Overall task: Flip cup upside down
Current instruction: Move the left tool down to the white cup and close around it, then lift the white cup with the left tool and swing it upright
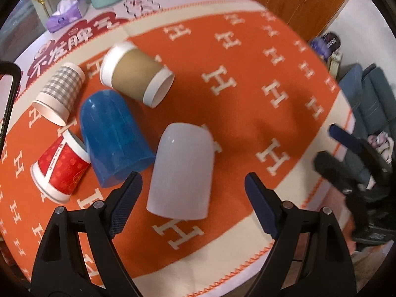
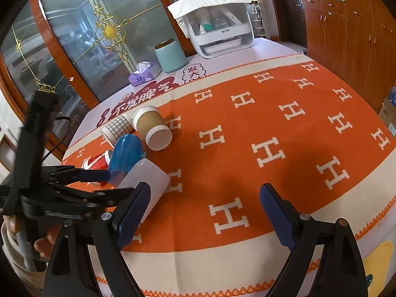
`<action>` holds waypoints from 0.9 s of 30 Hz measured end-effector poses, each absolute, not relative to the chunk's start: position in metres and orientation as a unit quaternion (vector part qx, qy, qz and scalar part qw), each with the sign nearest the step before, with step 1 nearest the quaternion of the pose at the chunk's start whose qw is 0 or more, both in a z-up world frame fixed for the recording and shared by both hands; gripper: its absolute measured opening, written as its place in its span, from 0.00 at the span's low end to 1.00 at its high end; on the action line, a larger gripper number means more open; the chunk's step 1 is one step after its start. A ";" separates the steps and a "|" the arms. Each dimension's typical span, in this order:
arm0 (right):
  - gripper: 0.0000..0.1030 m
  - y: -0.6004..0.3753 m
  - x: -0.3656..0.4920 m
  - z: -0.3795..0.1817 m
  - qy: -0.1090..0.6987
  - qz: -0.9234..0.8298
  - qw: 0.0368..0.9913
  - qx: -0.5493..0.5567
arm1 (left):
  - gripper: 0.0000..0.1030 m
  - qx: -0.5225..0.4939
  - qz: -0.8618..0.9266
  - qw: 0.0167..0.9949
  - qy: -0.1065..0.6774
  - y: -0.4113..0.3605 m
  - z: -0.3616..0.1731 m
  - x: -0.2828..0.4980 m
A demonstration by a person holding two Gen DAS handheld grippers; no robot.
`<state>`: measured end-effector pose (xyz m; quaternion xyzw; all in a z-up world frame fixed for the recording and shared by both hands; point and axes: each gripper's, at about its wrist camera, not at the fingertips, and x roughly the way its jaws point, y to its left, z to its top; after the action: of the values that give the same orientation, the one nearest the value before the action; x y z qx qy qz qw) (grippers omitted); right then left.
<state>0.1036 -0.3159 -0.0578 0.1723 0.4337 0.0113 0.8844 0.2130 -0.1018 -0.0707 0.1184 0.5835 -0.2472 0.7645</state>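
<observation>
On the orange H-patterned blanket (image 1: pixel 247 99), items listed left to right against the white cup (image 1: pixel 182 170) as landmark:

1. Red paper cup (image 1: pixel 60 168), far left of the landmark, lying on its side.
2. Grey-checked paper cup (image 1: pixel 60 91), left and behind, lying on its side.
3. Blue plastic cup (image 1: pixel 113 138), just left of the landmark and apparently touching it, mouth-down.
4. Brown-sleeved paper cup (image 1: pixel 137 71), behind the landmark, lying on its side.
5. White cup: likely the task's item, already resting mouth-down near the blanket's front.

Left gripper (image 1: pixel 193 188): jaws released and spread wide, empty, hovering straddling the landmark's lower end.
Right gripper (image 2: pixel 205 203): jaws parted, empty, hovering right of the landmark, over bare blanket.

Handling note: judged best to close squarely across the cup's mid-body, keeping the left finger clear of the blue neighbour.
</observation>
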 end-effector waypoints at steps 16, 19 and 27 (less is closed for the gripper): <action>0.87 -0.319 0.097 -0.068 0.449 0.009 0.873 0.187 | 0.61 0.143 -0.246 0.748 0.599 -0.115 -0.104 0.222; 0.86 -0.316 0.091 -0.062 0.443 0.011 0.877 0.183 | 0.61 0.142 -0.245 0.750 0.598 -0.116 -0.104 0.221; 0.81 -0.308 0.076 -0.048 0.439 0.018 0.879 0.185 | 0.58 0.120 -0.225 0.772 0.582 -0.111 -0.100 0.216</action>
<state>0.0764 -0.3081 -0.0476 0.1846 0.4386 0.0184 0.8793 0.2159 -0.1114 -0.1002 0.1203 0.5819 -0.2248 0.7723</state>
